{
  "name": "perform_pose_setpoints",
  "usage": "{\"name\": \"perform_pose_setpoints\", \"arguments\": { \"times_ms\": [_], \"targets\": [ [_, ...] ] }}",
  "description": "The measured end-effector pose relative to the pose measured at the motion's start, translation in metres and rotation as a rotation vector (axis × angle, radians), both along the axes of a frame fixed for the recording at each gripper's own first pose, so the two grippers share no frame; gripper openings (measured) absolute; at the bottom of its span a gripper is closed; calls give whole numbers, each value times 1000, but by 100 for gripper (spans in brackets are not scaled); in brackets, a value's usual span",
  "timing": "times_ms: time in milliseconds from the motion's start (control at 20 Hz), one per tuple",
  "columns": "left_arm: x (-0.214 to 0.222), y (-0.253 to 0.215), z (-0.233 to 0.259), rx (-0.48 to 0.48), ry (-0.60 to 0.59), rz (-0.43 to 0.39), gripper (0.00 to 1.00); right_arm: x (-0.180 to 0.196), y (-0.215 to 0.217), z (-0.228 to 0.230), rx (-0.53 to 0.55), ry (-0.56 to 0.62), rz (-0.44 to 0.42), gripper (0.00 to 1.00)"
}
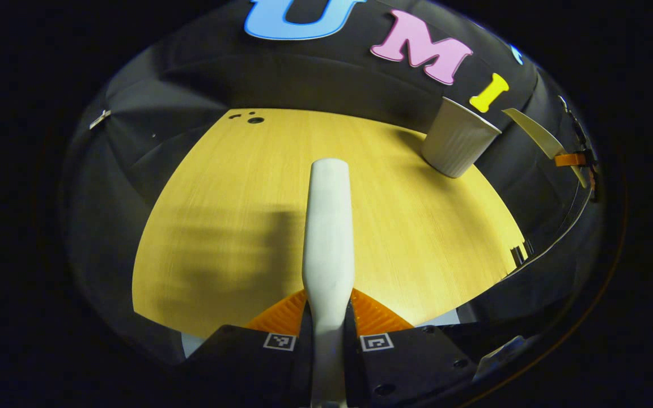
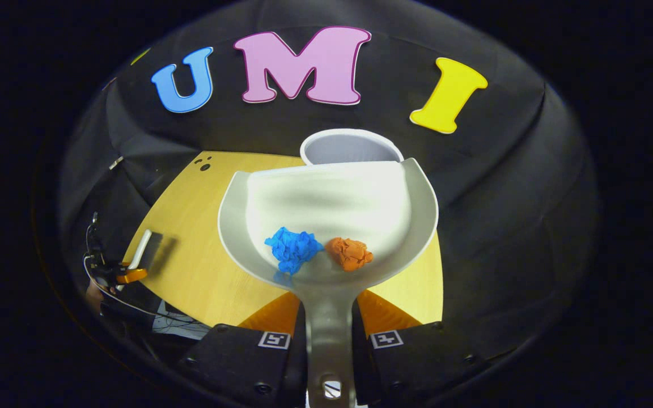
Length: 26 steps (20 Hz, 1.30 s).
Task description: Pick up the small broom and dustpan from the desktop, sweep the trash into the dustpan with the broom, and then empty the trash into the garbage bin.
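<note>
**Two scraps riding, bin just ahead**

The blue wad (image 2: 291, 249) and orange wad (image 2: 350, 253) sit low in my dustpan (image 2: 326, 198), handle pinched by my right gripper (image 2: 329, 334), bin (image 2: 349, 148) beyond its lip. Tip short and they hit the desk (image 2: 190, 266). My left gripper (image 1: 327, 328) clamps the broom (image 1: 327, 226) (bristles probably behind me).

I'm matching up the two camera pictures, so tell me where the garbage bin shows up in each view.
Left gripper view: the garbage bin stands upper right, at the far edge of the desktop, right of the broom handle.
Right gripper view: the garbage bin is top centre, its open rim just beyond the dustpan holding two paper wads.
Shared landmark: the dark holes in the desktop's far left corner.
</note>
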<state>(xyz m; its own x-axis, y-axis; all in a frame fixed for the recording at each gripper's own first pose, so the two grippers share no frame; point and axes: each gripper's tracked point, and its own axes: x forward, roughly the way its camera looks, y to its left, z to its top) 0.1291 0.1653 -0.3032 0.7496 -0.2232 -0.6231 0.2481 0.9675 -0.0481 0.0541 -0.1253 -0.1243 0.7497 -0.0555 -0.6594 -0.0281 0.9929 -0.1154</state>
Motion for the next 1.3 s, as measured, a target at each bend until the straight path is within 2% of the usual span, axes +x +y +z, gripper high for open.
{"name": "perform_pose_setpoints", "arguments": {
  "times_ms": [100, 300, 500, 800, 1050, 1100, 1150, 1300],
  "targets": [
    [-6, 15, -2, -8, 7, 40, 25, 30, -18, 19, -38, -30, -26, 36],
    [-24, 42, -1, 3, 10, 80, 26, 86, -34, 35, -35, -47, -74, 36],
    [-31, 60, 7, -18, 4, 138, 27, 127, -45, 25, -55, -8, -104, 36],
    [-28, 85, 36, -12, -51, 186, 27, 174, -65, 4, -165, 31, -147, 36],
    [-29, 85, 35, -24, -42, 211, 27, 188, -66, -14, -391, 56, -59, 36],
    [-28, 85, 34, -19, -36, 209, 27, 190, -64, -15, -417, 58, -37, 31],
    [-28, 87, 34, -7, -31, 209, 27, 197, -61, -19, -438, 57, -23, 36],
    [-27, 89, 43, 35, -37, 203, 27, 208, -64, -18, -503, 42, -23, 36]
  ]
}}
